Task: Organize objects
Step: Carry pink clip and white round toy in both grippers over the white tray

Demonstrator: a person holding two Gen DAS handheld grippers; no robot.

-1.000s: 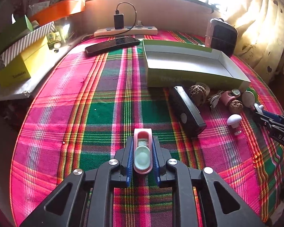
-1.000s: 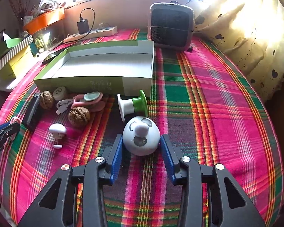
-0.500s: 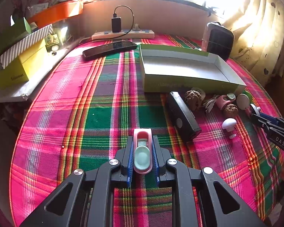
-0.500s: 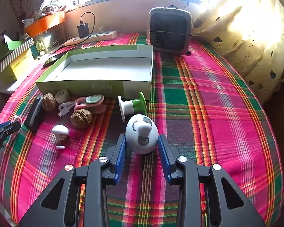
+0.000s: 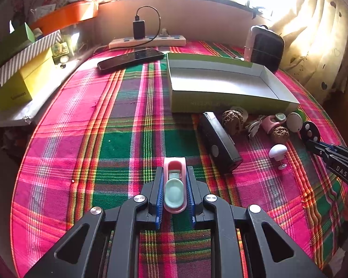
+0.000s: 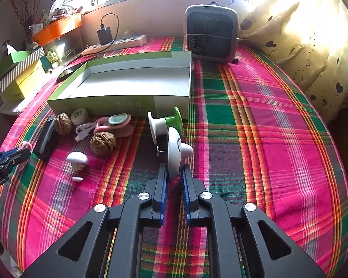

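edgewise, white round toy (image 6: pixel 174 153), black-marked

A pink clip with a pale green pad (image 5: pixel 174 185) sits clamped lengthwise inside the left claw (image 5: pixel 174 180). A white disc-shaped toy with a knob (image 6: pixel 175 149) stands on edge, pinched in the right claw (image 6: pixel 174 173), with an open green-sided box (image 6: pixel 127 82) beyond it.

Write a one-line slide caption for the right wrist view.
Right gripper shut on a white round toy, beside the open green box on a plaid tablecloth.
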